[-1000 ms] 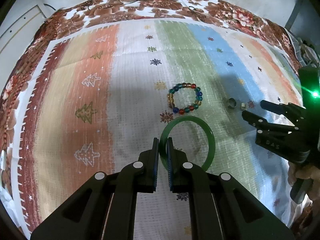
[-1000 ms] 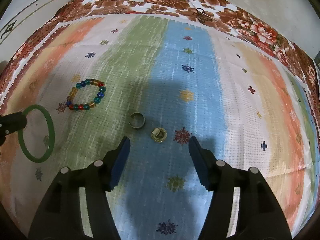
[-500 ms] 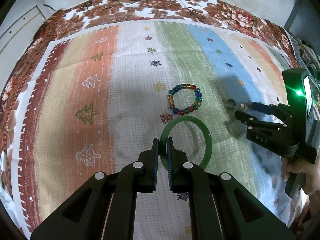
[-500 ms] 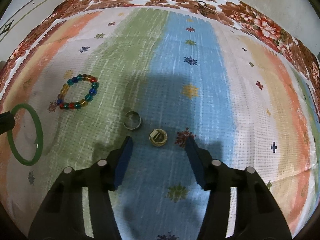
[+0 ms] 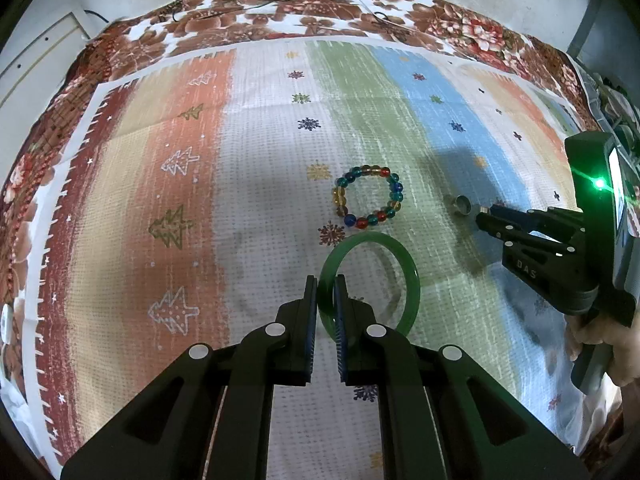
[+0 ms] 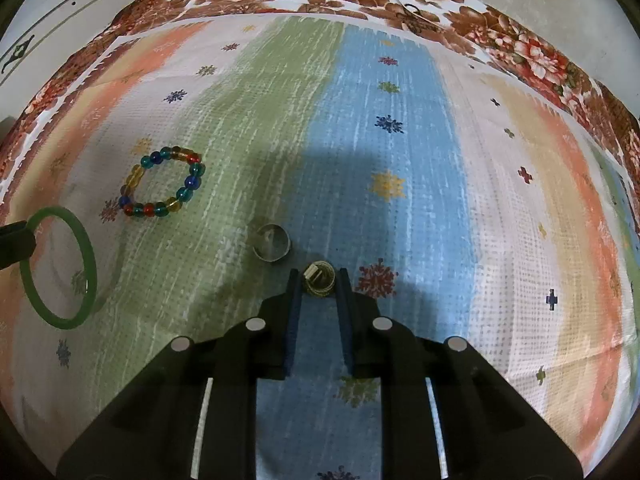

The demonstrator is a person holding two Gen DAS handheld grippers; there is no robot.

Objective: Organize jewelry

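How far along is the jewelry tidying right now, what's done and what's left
Nothing looks sorted yet; every piece lies on the striped cloth. In hand: the left gripper is shut on the green bangle, and the right gripper has its fingers on both sides of the gold ring, though a firm grip isn't certain. Left: the beaded bracelet and the silver ring lie untouched, and no box or tray is visible.

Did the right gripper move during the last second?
Yes. The right gripper went forward and closed around the small gold-coloured ring, which earlier lay ahead of its open fingers; the silver band ring marks the spot.
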